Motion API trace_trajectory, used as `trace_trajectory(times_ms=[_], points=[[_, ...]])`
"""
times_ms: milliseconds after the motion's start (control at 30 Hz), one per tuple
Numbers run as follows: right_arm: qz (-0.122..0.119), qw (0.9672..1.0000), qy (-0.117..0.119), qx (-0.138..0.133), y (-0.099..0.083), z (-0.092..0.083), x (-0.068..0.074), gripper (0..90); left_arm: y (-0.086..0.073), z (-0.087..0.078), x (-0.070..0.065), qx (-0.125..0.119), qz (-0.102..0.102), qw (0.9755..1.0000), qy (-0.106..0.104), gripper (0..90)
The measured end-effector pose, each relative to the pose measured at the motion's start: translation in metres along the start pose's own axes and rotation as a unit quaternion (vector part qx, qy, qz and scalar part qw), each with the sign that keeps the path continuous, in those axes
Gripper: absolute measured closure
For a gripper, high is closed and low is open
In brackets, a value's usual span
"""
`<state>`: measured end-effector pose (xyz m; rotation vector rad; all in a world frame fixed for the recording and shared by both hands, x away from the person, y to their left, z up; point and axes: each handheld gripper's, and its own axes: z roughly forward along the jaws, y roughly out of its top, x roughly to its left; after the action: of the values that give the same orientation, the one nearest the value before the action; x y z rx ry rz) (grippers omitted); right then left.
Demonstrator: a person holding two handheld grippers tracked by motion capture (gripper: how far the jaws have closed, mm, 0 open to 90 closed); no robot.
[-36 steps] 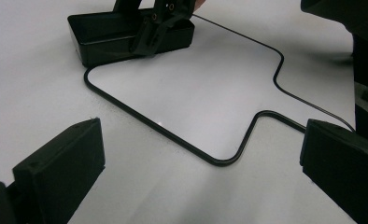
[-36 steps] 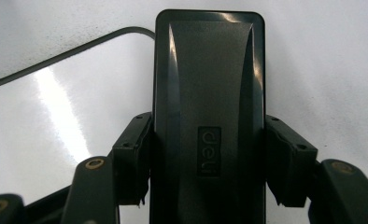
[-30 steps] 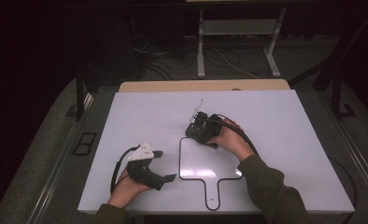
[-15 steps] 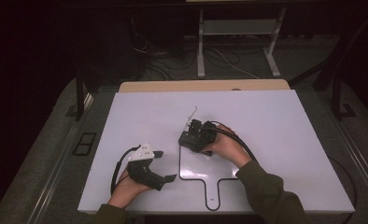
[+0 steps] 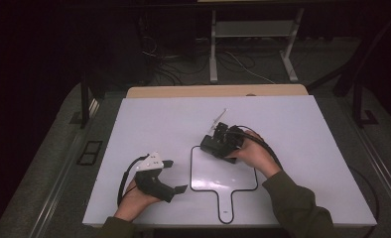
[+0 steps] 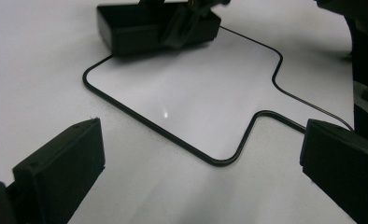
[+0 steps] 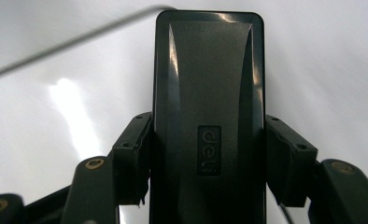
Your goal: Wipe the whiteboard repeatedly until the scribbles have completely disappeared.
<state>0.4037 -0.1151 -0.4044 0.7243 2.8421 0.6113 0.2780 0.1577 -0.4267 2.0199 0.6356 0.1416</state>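
Observation:
A black rectangular case [image 7: 209,70] with a "deli" logo lies flat between the jaws of my right gripper [image 7: 209,140], and both pads press on its long sides. In the high view the right gripper [image 5: 214,144] holds the case [image 5: 208,146] low over the far left corner of a black paddle-shaped outline [image 5: 191,168] on the white table. My left gripper [image 5: 175,175] rests at the near left, just left of the outline, jaws wide open with nothing between them. From the left gripper [image 6: 201,158] the case [image 6: 159,28] shows beyond the outline [image 6: 140,119].
The white table top [image 5: 293,129] has a wooden strip along its far edge [image 5: 213,91]. Black cables trail from both grippers. Desk legs and loose cables [image 5: 233,59] stand on the dark floor beyond the table.
My right gripper has carried the black case a little toward the near side, down to the outline's far left corner. The left gripper has not moved.

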Motion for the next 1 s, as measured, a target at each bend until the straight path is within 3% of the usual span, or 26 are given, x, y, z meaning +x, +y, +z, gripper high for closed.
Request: trace_trajectory(times_ms=[200, 333, 467, 667, 867, 1000], points=[[0.035, 0.9989, -0.028, 0.012, -0.028, -0.011, -0.026, 38.7, 0.0, 0.0, 0.0, 0.001, 0.001, 1.0, 0.001, 0.0], [0.049, 0.9979, -0.037, 0.022, -0.045, -0.013, -0.035, 38.8, 0.0, 0.001, 0.001, 0.002, 0.002, 1.0, 0.0, 0.0], [0.051, 0.9973, -0.042, 0.031, -0.054, -0.011, -0.038, 38.8, 0.0, 0.001, 0.0, 0.002, 0.001, 1.0, 0.001, 0.0], [0.051, 0.9969, -0.046, 0.037, -0.053, -0.009, -0.036, 38.8, 0.0, 0.001, 0.0, 0.003, 0.002, 1.0, 0.0, 0.0], [0.038, 0.9982, -0.032, 0.035, -0.05, -0.007, -0.029, 38.8, 0.0, 0.001, 0.001, 0.003, 0.002, 1.0, 0.0, 0.0], [0.058, 0.9981, -0.017, 0.009, -0.056, -0.01, -0.034, 38.7, 0.0, 0.0, 0.001, 0.005, 0.002, 1.0, 0.0, 0.0]])
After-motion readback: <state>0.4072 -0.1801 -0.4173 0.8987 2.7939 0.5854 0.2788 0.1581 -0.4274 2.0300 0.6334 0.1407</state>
